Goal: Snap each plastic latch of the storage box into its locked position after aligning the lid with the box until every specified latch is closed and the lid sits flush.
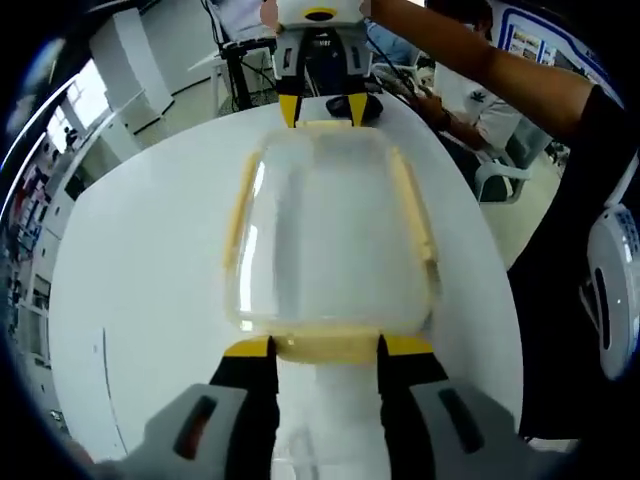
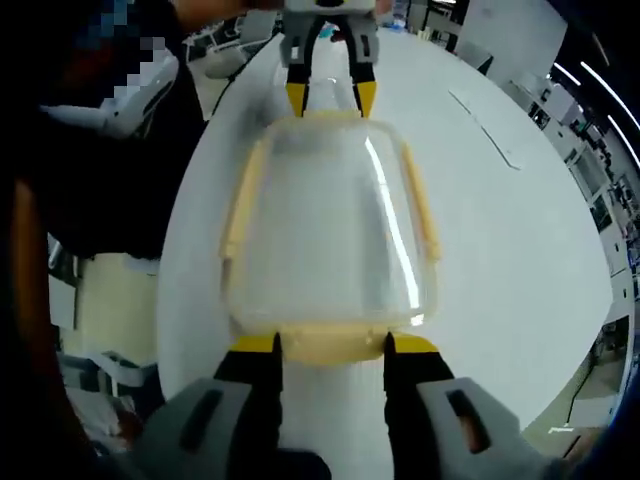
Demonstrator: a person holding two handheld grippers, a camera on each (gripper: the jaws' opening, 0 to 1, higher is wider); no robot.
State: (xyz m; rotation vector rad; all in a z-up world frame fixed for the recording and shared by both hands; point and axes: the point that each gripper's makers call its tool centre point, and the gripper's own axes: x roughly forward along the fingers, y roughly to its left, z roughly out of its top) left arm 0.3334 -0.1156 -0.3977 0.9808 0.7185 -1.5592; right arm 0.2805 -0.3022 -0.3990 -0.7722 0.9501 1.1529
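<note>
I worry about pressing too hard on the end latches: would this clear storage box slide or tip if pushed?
The storage box looks empty, so probably light, and might slide on the smooth white table. It is low and wide, so tipping seems unlikely. The left gripper and right gripper at opposite ends should brace it.

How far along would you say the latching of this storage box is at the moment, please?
Done: the clear lid sits aligned on the storage box. In hand: the left gripper and right gripper each straddle a yellow end latch, jaws open at its ends. Left: whether the end and side latches are snapped can't be told, so each needs pressing and checking.
</note>
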